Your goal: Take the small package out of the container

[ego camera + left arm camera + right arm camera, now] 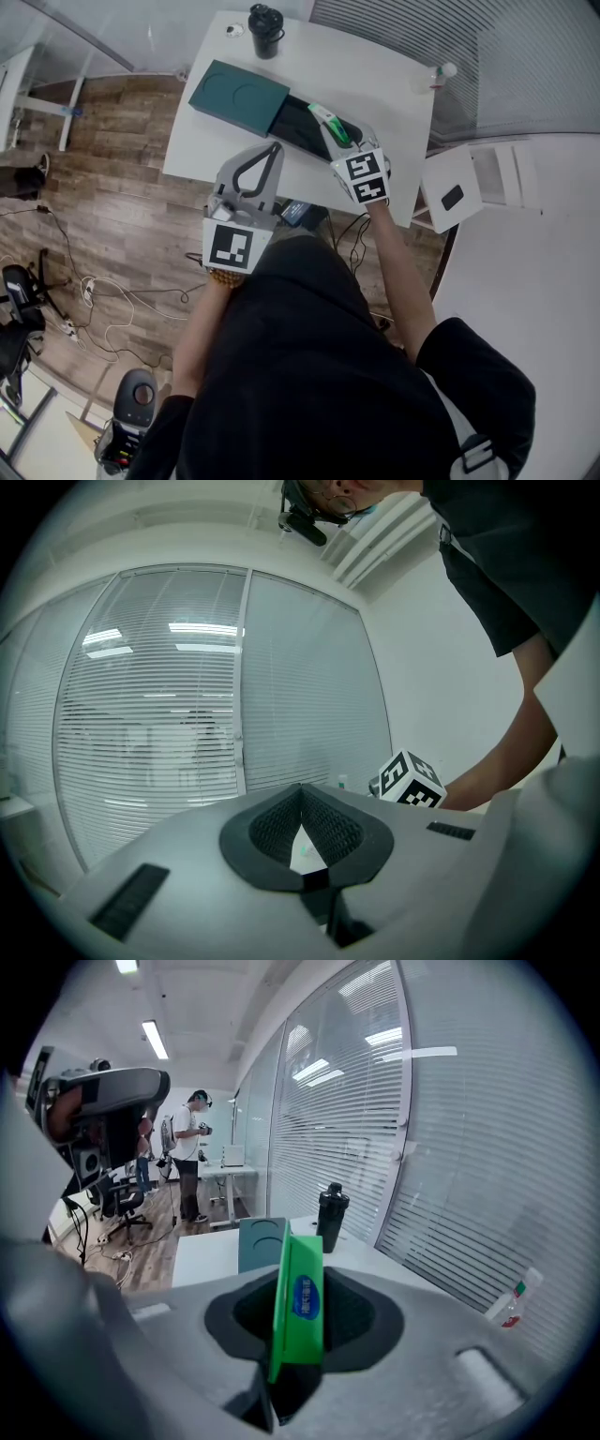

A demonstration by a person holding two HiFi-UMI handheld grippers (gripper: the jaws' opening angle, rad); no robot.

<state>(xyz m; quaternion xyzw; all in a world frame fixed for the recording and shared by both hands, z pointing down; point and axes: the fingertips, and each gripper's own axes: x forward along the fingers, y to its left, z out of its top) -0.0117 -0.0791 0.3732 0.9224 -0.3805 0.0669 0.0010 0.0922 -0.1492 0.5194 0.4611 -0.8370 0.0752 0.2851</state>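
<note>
One small package, gripped edge-on between both fingers of right gripper

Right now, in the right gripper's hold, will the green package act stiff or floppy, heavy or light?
Probably fairly stiff: the package stands straight out of the right gripper without drooping. Likely light, since it looks thin and flat. Its smooth face may be slippery.

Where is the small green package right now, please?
Head view: the green package is clamped in the right gripper, over the open dark green container.
</note>
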